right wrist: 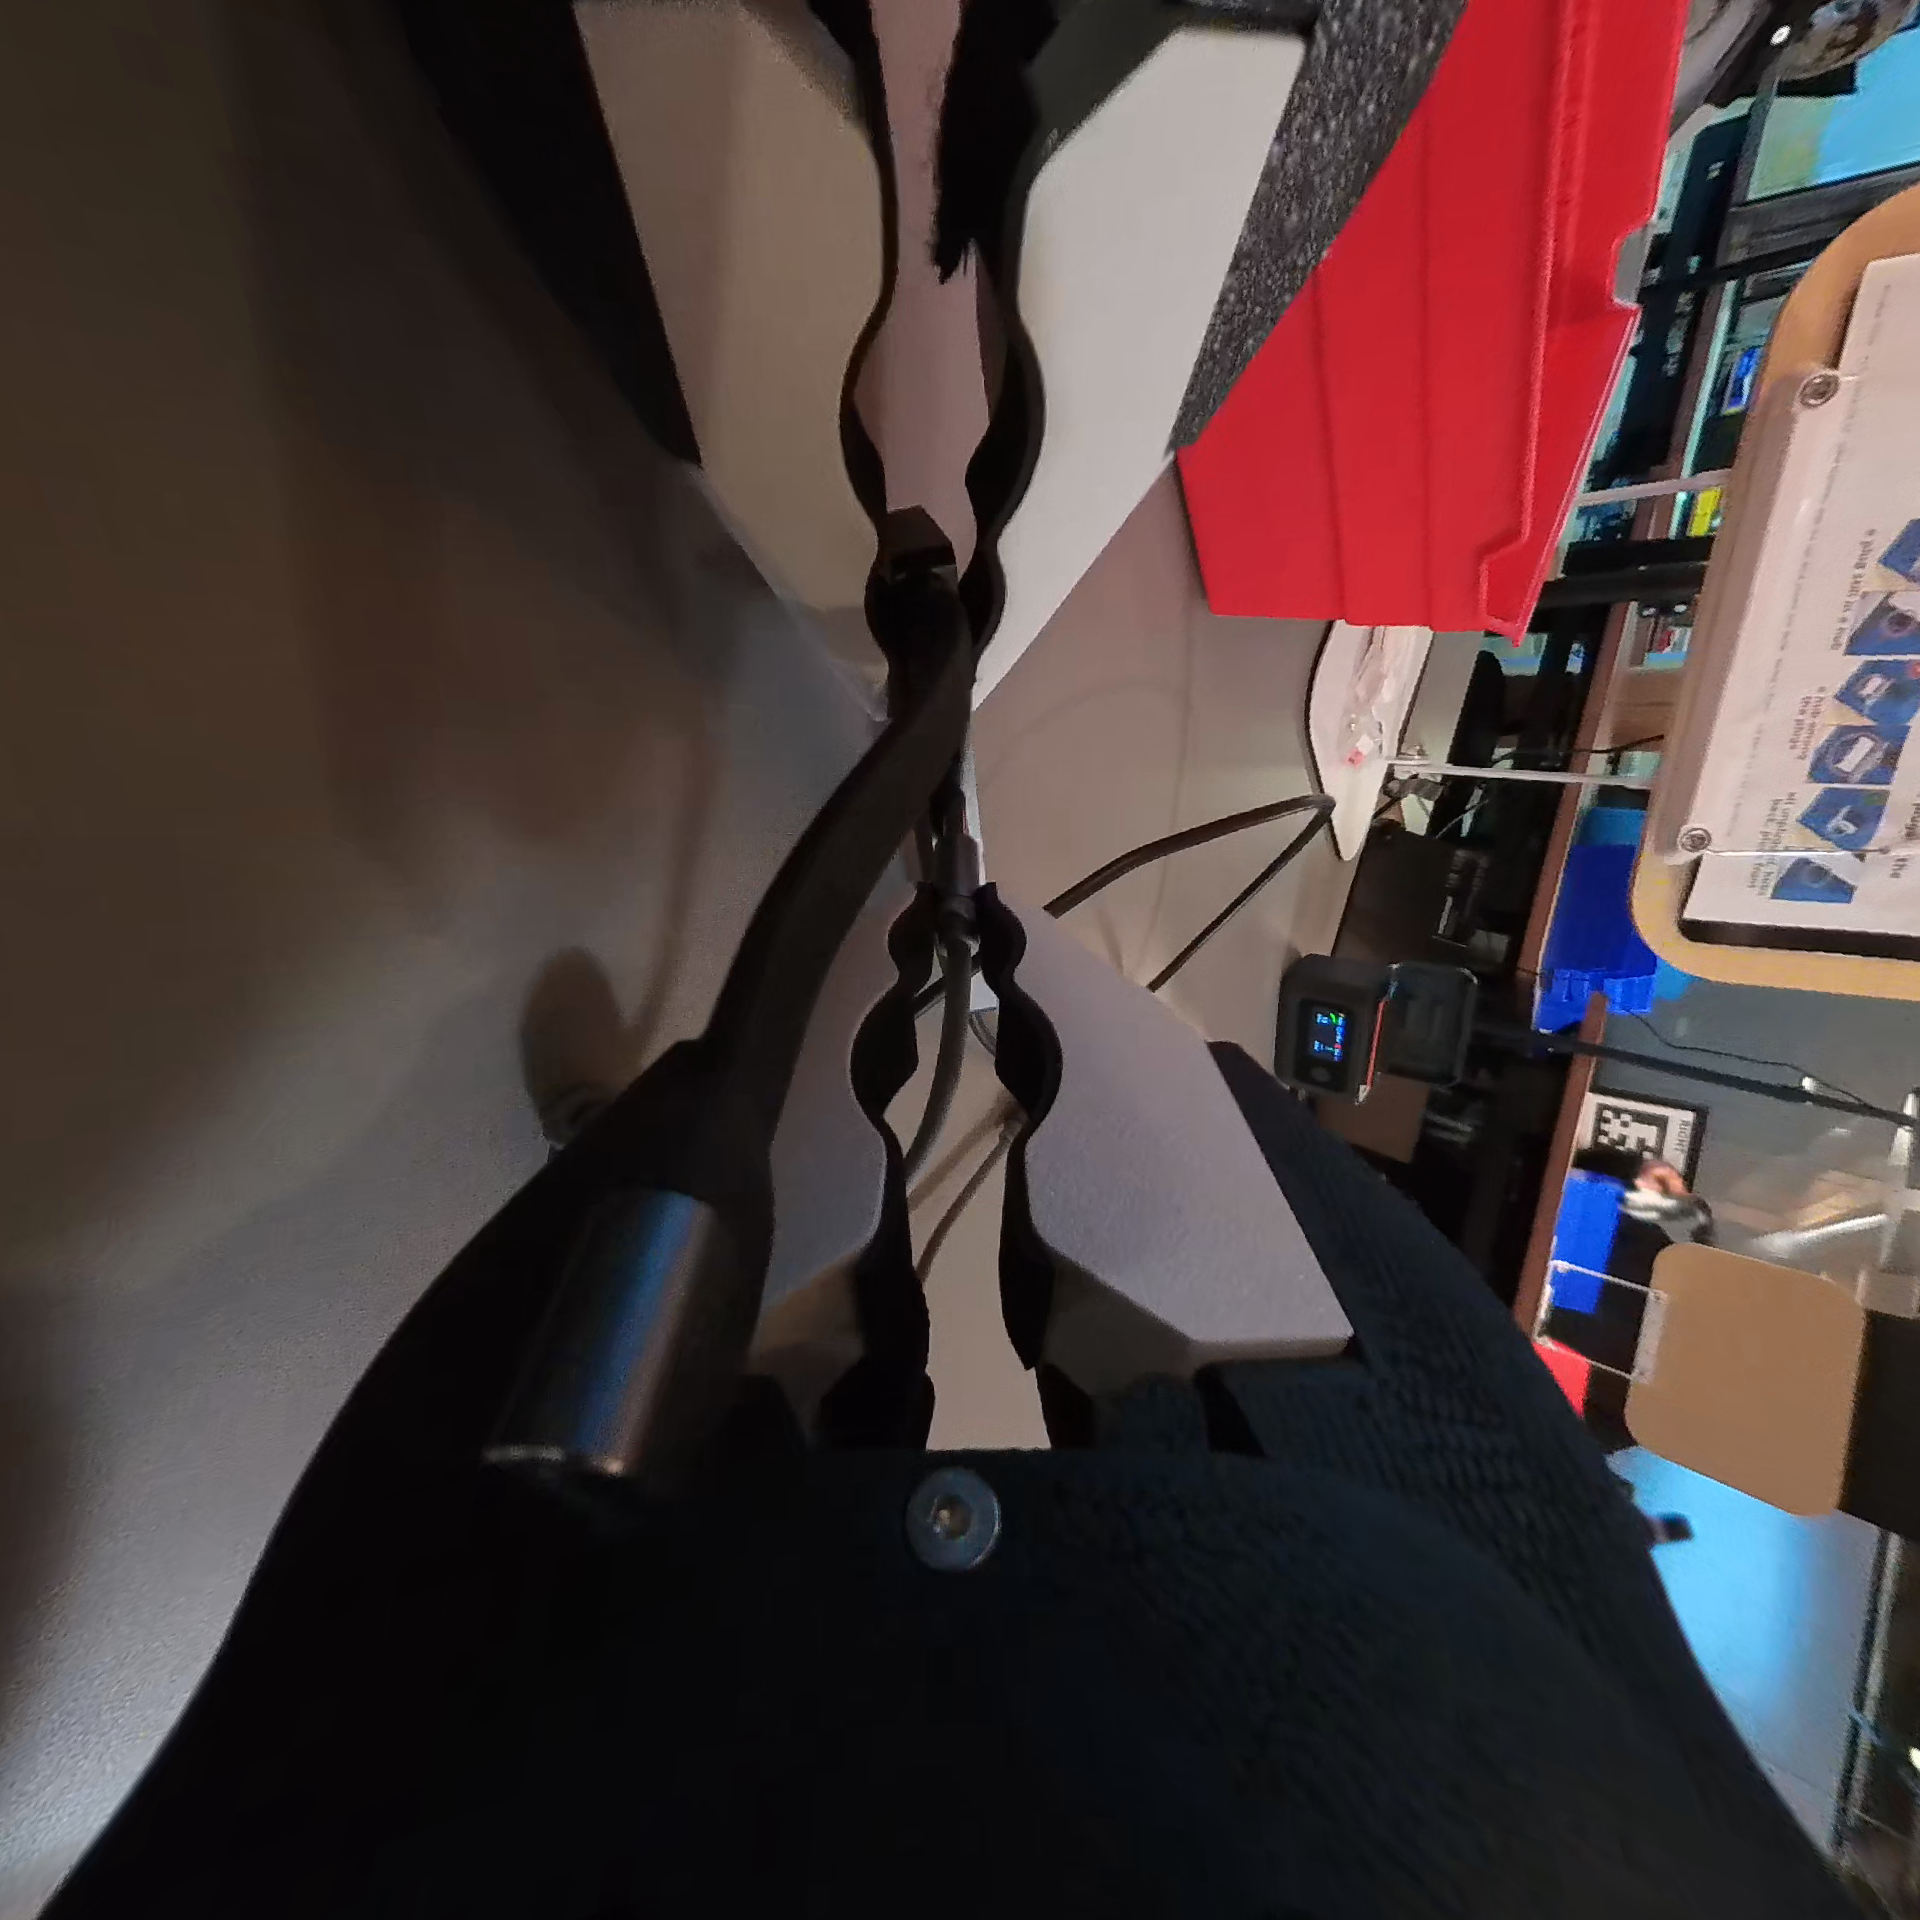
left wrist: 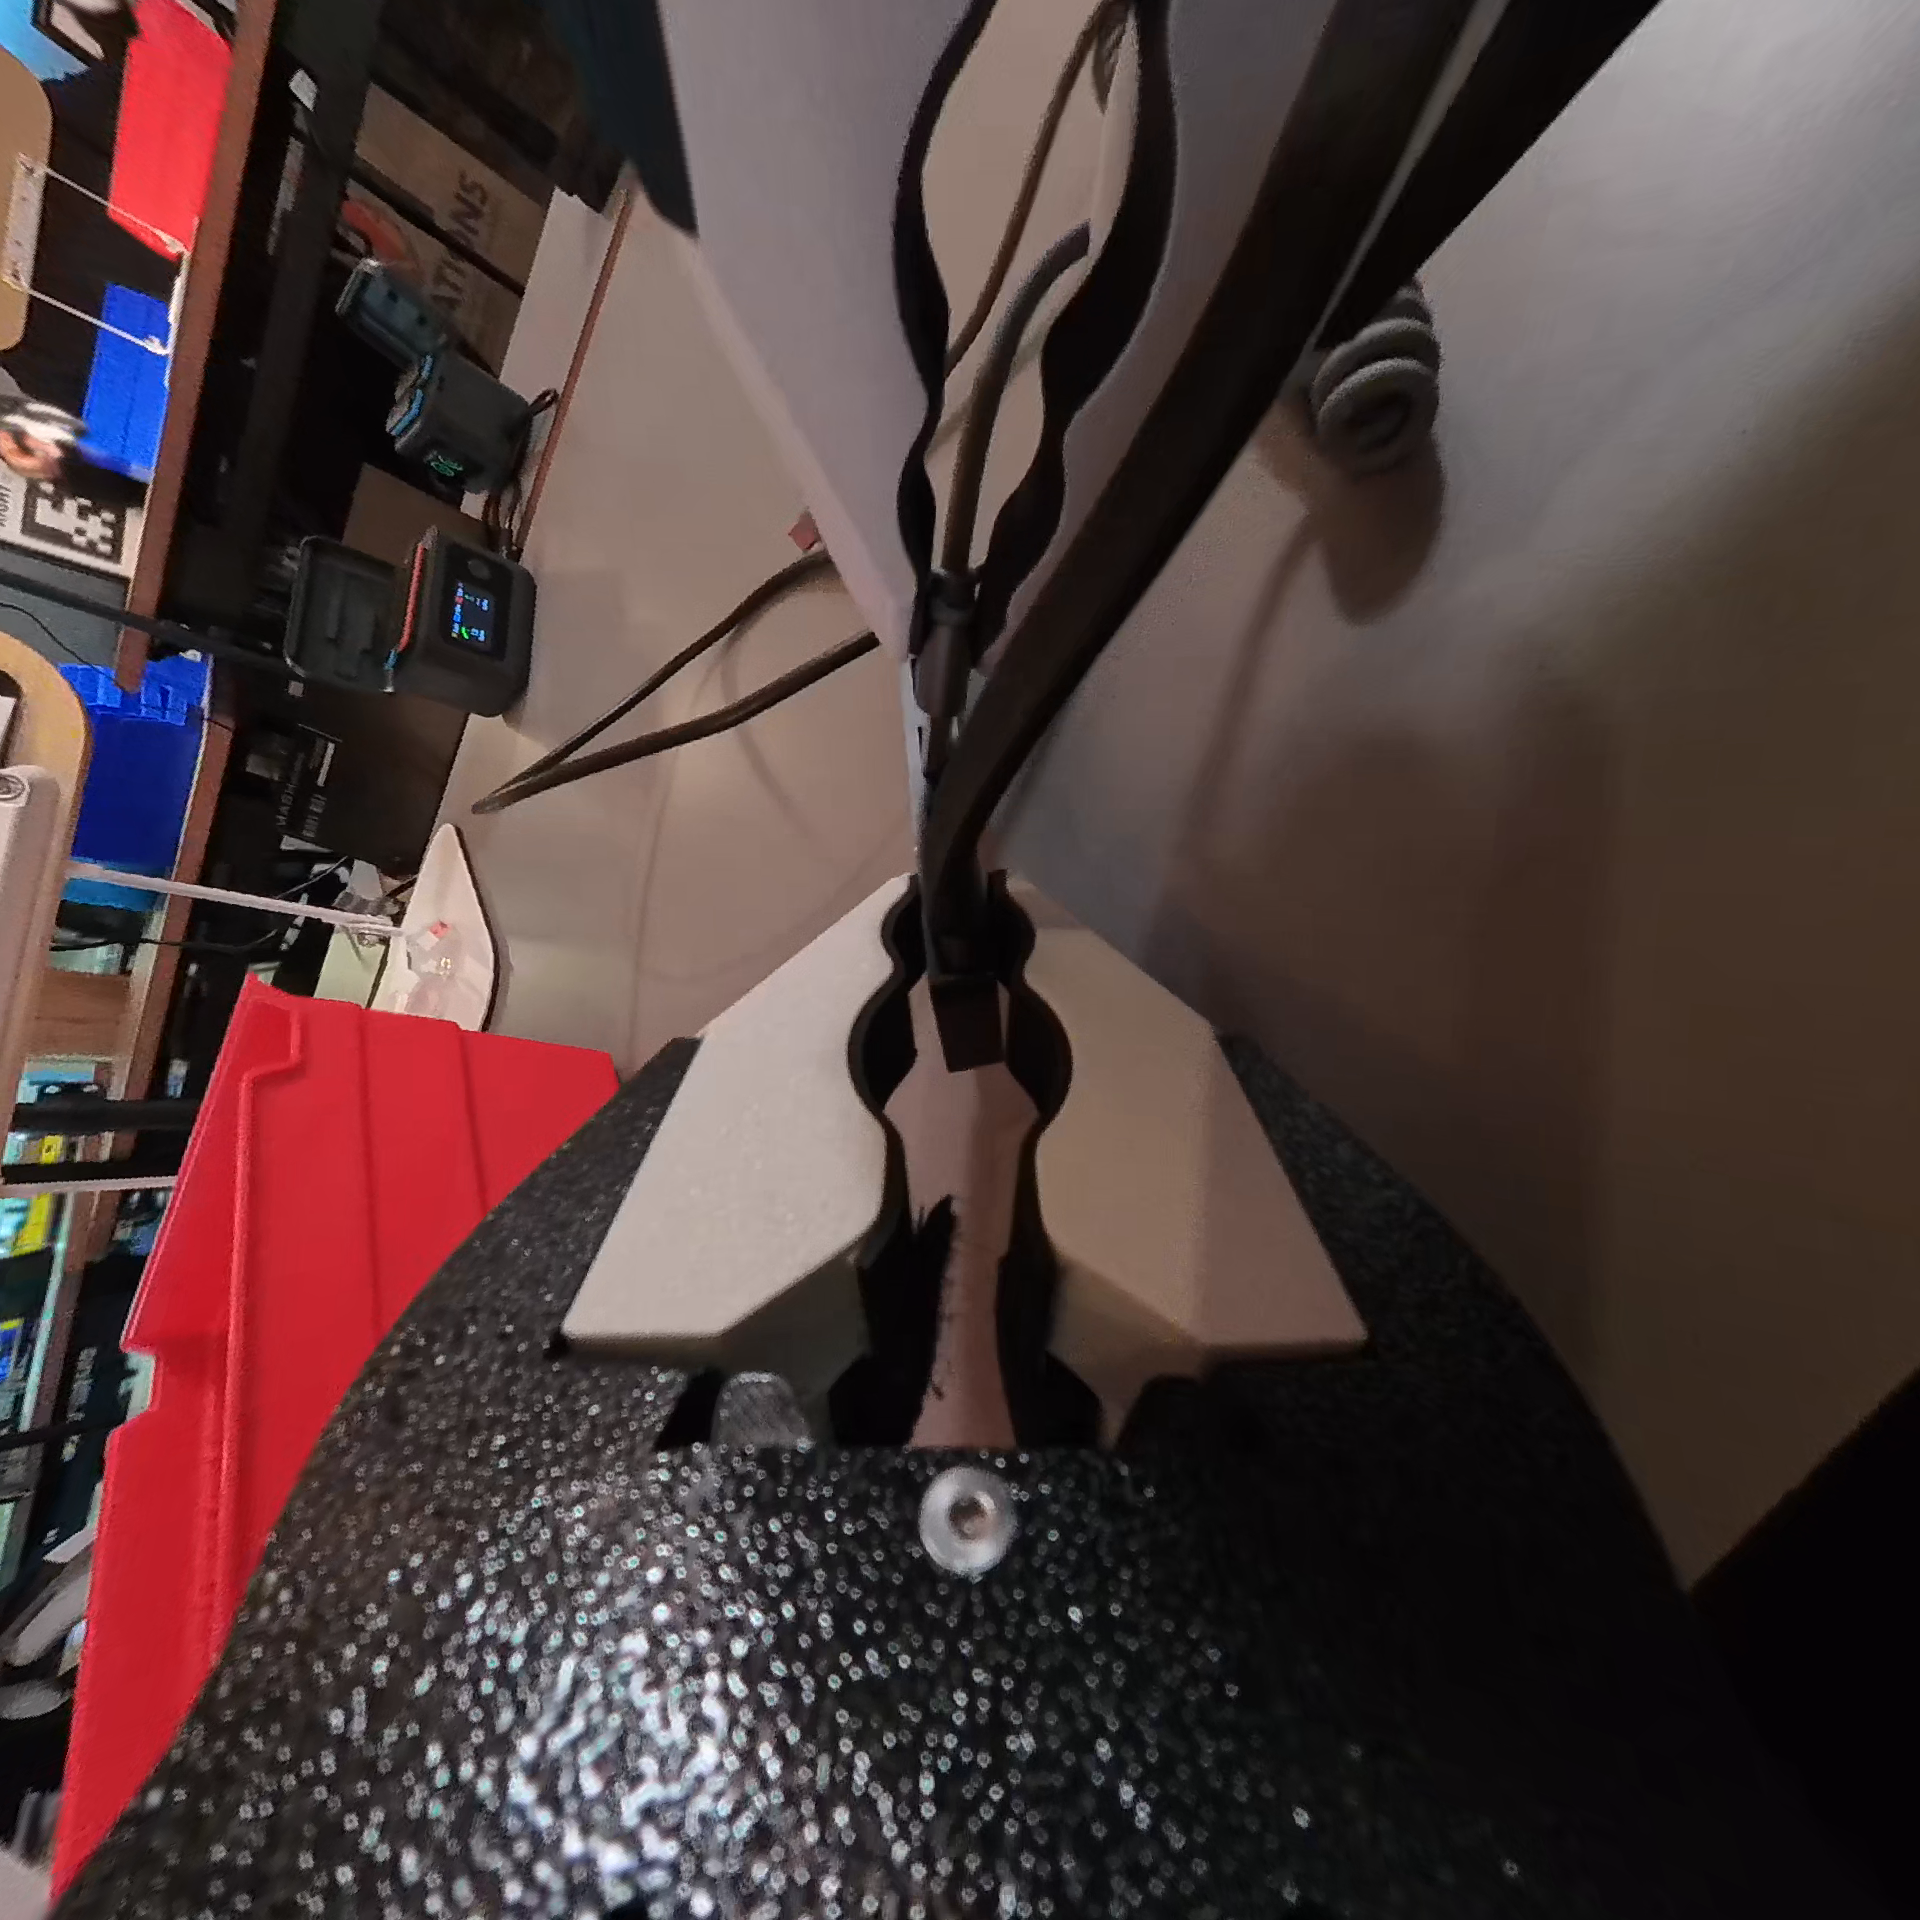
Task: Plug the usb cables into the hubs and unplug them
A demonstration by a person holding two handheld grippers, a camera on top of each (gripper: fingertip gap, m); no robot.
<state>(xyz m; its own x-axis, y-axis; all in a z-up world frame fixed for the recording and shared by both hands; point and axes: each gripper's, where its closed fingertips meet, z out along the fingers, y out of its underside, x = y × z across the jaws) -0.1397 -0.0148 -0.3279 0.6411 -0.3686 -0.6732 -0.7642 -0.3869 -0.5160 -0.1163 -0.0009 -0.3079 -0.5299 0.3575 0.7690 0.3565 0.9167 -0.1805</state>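
Only the right wrist view is showing a metal cylinder (right wrist: 613, 1340) on the thick black cable (right wrist: 831, 831). The left gripper (left wrist: 961, 935) is pinching that cable's square plug (left wrist: 964, 1023) between wavy black pads, facing the right gripper (right wrist: 956, 920), which is clamping a thin cable's plug (right wrist: 951, 914) above the table (left wrist: 665, 582).

Speckled black hand-held gripper (left wrist: 961, 914) body w/ cream fingers (left wrist: 769, 1122), wavy black pads, silver screw (left wrist: 968, 1523).

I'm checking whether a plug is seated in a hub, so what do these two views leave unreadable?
- Hub: not identifiable in either view; the closely facing left gripper and right gripper fill the centre.
- Black cable ends: left wrist view, hidden between the fingers.
- Cable plug: right wrist view, blurred, connector type unclear.
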